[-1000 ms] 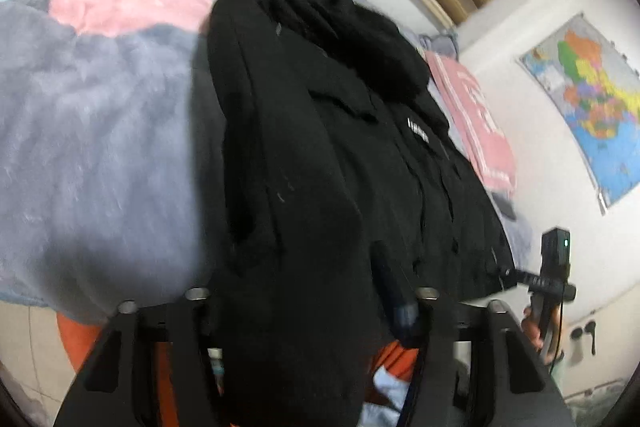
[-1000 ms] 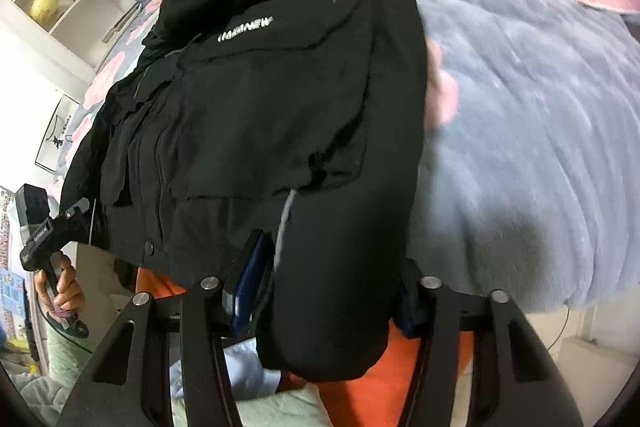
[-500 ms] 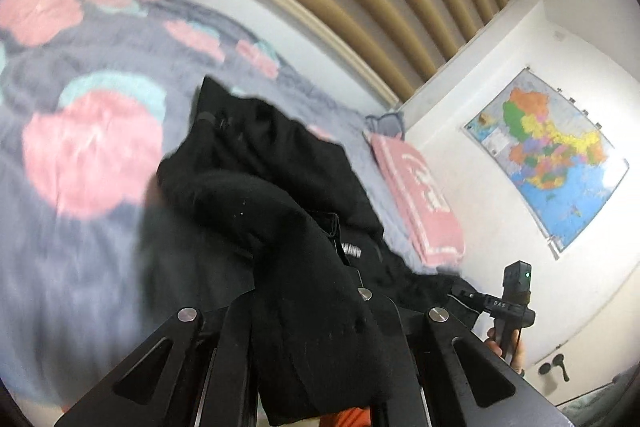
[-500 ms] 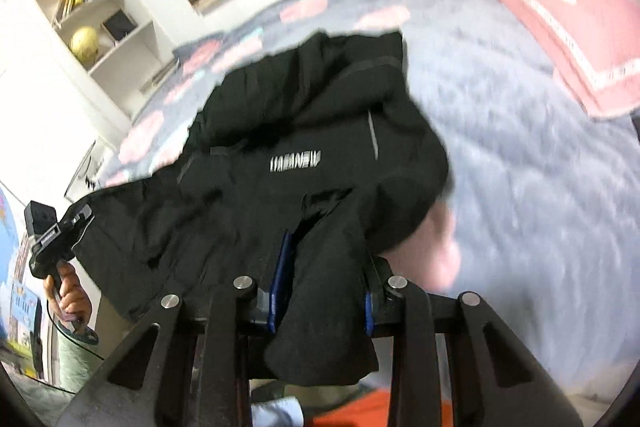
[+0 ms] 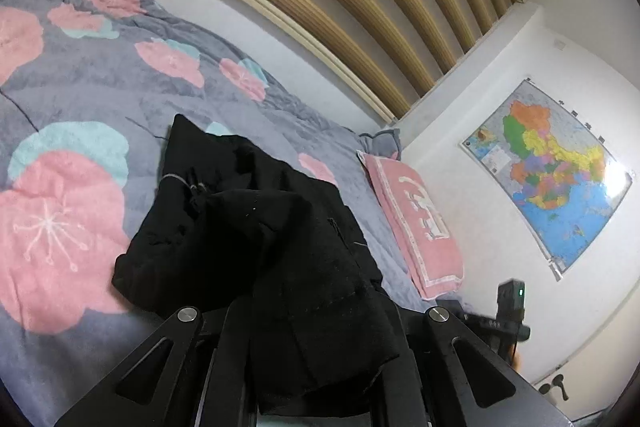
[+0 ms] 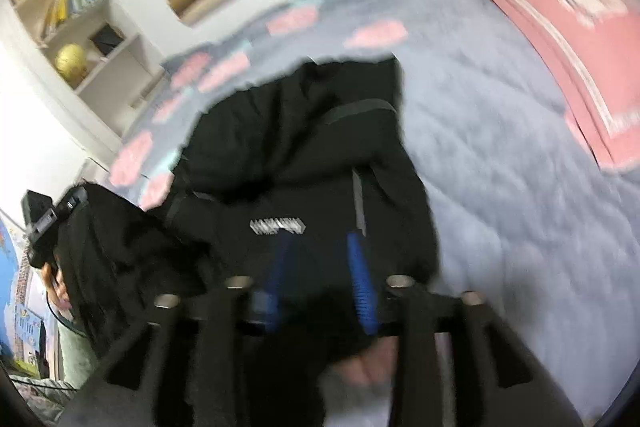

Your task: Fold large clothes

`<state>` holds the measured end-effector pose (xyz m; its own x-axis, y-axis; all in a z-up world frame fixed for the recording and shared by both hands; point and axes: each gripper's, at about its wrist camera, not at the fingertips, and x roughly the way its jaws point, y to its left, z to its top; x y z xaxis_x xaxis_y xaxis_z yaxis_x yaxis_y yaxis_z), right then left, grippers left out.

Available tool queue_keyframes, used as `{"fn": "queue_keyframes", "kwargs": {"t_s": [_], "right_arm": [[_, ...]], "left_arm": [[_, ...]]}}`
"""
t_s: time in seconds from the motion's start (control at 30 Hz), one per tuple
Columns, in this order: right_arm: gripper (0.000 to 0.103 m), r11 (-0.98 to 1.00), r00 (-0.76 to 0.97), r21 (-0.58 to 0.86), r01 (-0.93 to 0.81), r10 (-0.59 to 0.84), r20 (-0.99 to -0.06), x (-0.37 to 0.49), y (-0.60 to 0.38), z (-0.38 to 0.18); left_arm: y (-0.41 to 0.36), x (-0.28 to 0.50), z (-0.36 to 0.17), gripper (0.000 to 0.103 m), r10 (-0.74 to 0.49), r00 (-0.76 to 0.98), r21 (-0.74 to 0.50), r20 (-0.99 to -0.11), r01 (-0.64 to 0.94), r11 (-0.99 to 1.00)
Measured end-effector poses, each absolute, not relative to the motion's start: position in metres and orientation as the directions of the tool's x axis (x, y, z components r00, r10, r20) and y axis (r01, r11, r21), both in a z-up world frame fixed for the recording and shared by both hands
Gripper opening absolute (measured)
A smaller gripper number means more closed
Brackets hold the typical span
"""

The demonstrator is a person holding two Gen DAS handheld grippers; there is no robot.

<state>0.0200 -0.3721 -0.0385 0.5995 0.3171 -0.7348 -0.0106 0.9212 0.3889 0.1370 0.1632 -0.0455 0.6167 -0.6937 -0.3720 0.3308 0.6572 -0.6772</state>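
Observation:
A large black jacket (image 5: pixel 260 227) lies bunched on the bed, with a white logo (image 6: pixel 278 225) on its chest. My left gripper (image 5: pixel 320 331) is shut on a fold of its hem, and the cloth drapes over the fingers and hides the tips. The right wrist view is blurred. There my right gripper (image 6: pixel 318 243) hangs over the jacket (image 6: pixel 304 155) with its jaws opening. The blue pads (image 6: pixel 360 275) stand apart and do not press on the cloth beneath them. At the left edge a hand holds the left gripper (image 6: pixel 44 223) with cloth hanging from it.
A grey blanket with pink flowers (image 5: pixel 80 87) covers the bed. A pink pillow (image 5: pixel 420 227) lies at its head by the wall, under a map (image 5: pixel 552 171). The slatted headboard (image 5: pixel 360 7) runs behind. A bookshelf (image 6: pixel 72 11) stands beyond the bed's far side.
Both grippers have risen and swung over the bed, carrying the jacket's lower edge up onto its body. The left closed on the cloth. The right closed on it, then spread its pads.

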Motion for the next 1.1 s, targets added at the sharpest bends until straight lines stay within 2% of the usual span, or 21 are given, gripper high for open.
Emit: {"fn": "queue_keyframes", "kwargs": {"t_s": [0.03,0.1,0.3,0.43,0.67,0.87,0.93,1.03,1.1], "right_arm": [[0.064,0.922,0.592,0.387,0.009,0.307,-0.745,0.013,-0.376,-0.046],[0.069,0.918,0.566,0.394,0.05,0.299,-0.769,-0.005,-0.386,-0.064],[0.07,0.89,0.457,0.423,0.171,0.309,-0.834,-0.057,-0.405,-0.123],[0.07,0.852,0.414,0.48,0.21,0.367,-0.833,-0.078,-0.404,-0.157],[0.073,0.83,0.416,0.529,0.178,0.424,-0.804,-0.091,-0.396,-0.161],[0.073,0.768,0.421,0.629,0.122,0.534,-0.733,-0.086,-0.377,-0.162],[0.071,0.752,0.434,0.651,0.103,0.555,-0.71,-0.077,-0.371,-0.162],[0.055,0.719,0.431,0.691,0.068,0.604,-0.671,-0.066,-0.361,-0.163],[0.055,0.719,0.441,0.693,0.053,0.606,-0.662,-0.067,-0.36,-0.159]], "left_arm": [[0.164,0.138,-0.049,0.009,-0.692,0.616,-0.684,-0.376,0.32,0.656],[0.165,0.136,-0.055,0.009,-0.693,0.614,-0.694,-0.377,0.309,0.651],[0.161,0.115,-0.072,0.009,-0.701,0.596,-0.693,-0.391,0.31,0.651],[0.161,0.112,-0.079,0.009,-0.699,0.589,-0.696,-0.405,0.297,0.654],[0.162,0.12,-0.078,0.009,-0.689,0.591,-0.687,-0.419,0.29,0.666],[0.162,0.134,-0.083,0.009,-0.692,0.587,-0.701,-0.421,0.273,0.658],[0.163,0.132,-0.084,0.009,-0.699,0.582,-0.707,-0.416,0.275,0.651],[0.167,0.127,-0.085,0.009,-0.698,0.58,-0.705,-0.42,0.276,0.653],[0.169,0.125,-0.084,0.009,-0.697,0.584,-0.706,-0.416,0.276,0.652]]}}
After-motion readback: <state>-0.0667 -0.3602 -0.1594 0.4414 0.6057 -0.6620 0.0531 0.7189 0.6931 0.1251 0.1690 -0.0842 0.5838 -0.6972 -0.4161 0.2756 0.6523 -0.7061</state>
